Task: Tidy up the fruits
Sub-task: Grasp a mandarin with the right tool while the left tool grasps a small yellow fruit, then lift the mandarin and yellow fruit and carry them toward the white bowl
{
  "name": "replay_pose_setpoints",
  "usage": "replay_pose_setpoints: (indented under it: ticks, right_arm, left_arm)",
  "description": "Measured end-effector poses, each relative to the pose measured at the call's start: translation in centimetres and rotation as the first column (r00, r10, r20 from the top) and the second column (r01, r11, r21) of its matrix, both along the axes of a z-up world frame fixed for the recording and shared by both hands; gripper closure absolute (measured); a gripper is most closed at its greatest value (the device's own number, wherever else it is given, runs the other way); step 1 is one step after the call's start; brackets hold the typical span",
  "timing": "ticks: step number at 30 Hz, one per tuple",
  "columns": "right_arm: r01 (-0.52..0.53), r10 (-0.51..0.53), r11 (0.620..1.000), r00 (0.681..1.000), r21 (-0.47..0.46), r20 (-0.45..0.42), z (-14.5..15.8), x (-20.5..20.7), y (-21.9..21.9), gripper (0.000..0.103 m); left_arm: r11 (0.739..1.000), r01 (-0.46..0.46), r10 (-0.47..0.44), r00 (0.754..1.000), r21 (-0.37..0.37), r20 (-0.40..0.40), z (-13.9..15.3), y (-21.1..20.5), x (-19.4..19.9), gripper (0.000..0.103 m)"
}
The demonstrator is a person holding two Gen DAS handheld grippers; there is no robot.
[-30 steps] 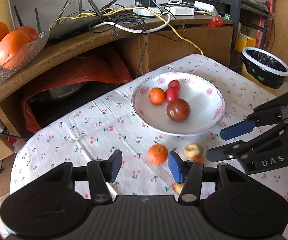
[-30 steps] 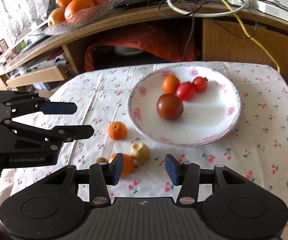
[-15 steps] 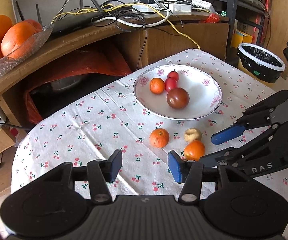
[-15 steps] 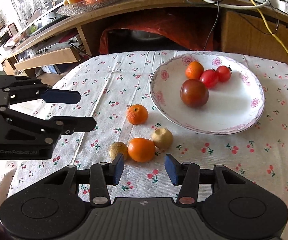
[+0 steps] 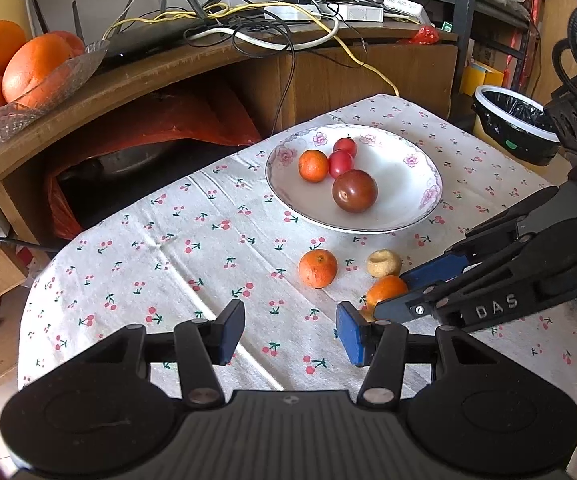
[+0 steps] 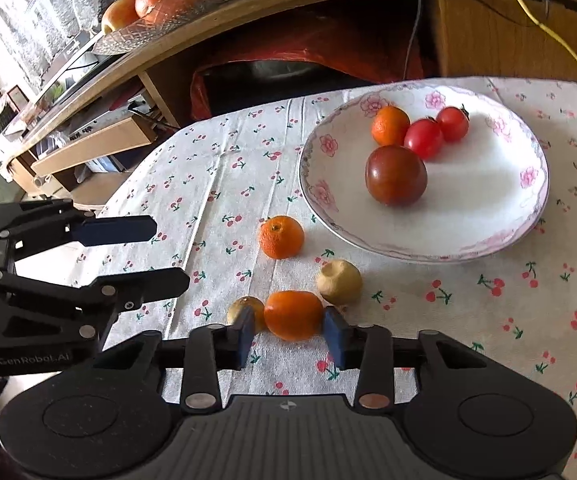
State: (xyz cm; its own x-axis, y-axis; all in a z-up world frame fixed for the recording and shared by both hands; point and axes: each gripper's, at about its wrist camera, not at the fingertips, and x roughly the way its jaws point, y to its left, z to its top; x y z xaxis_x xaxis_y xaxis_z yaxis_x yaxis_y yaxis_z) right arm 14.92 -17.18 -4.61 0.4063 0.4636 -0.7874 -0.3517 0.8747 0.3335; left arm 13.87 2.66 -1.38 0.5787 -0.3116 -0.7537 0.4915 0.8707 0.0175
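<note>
Sitting on the table [image 6: 224,152] just short of the plate [image 6: 528,216]: mandarin [image 6: 294,314], bracketed by right tongs [image 6: 290,338], pads beside it, contact hard to tell. Left tongs [image 5: 288,334] hovering wide, gripping nothing.

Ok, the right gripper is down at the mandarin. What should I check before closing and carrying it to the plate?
1. Mandarin sits between the right gripper fingers: ok.
2. Fingers touching the mandarin on both sides: cannot tell; they look very near.
3. Small yellow fruit behind the left finger may get nudged or pinched: not ok.
4. Pale fruit stands apart from the right finger: ok.
5. Plate has bare space for one more fruit: ok.
6. Left gripper is open, empty and off to the side: ok.
</note>
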Motion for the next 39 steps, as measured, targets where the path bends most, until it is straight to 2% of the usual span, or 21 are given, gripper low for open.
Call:
replay_pose_setpoints:
  ticks: [3,8,14,23,29,31,33,39]
  right_arm:
    - [-0.006,0.006,1.0,1.0,0.01,-0.024,0.0,0.0,-0.3,0.078]
    - [-0.027,0.027,0.999,1.0,-0.017,-0.004,0.5,-0.6,-0.6,0.078]
    - [-0.032,0.036,0.995,0.999,-0.093,0.035,0.9,-1.0,-1.2,0.078]
    - [-0.033,0.04,0.989,0.998,-0.143,0.048,0.6,-1.5,-2.3,0.078]
    - [-0.022,0.027,0.993,0.999,-0.119,0.039,0.5,-1.5,-3.0,0.075]
    - [-0.023,0.028,0.992,0.999,-0.121,0.039,0.5,-1.4,-2.9,0.074]
    - [-0.029,0.035,0.991,0.998,-0.128,0.043,0.5,-1.5,-2.9,0.073]
    - [-0.038,0.047,0.987,0.997,-0.155,0.058,0.5,-1.4,-2.4,0.066]
  left_arm:
    - [1.0,0.007,-0.007,1.0,-0.004,-0.009,-0.1,-0.2,0.0,0.045]
    - [0.999,0.044,-0.044,0.998,-0.005,-0.043,-0.7,-1.3,-0.1,0.045]
    - [0.996,0.085,-0.085,0.994,0.002,-0.075,-1.8,-2.9,-0.3,0.045]
    - [0.994,0.111,-0.109,0.988,0.018,-0.114,-3.4,-5.0,0.2,0.045]
    - [0.993,0.116,-0.113,0.987,0.019,-0.112,-3.9,-5.8,0.1,0.045]
    - [0.993,0.114,-0.111,0.988,0.022,-0.106,-3.9,-6.0,-0.1,0.046]
    - [0.992,0.122,-0.119,0.988,0.022,-0.097,-3.8,-6.0,-0.4,0.053]
    - [0.991,0.131,-0.129,0.989,0.031,-0.078,-3.4,-6.2,-0.7,0.063]
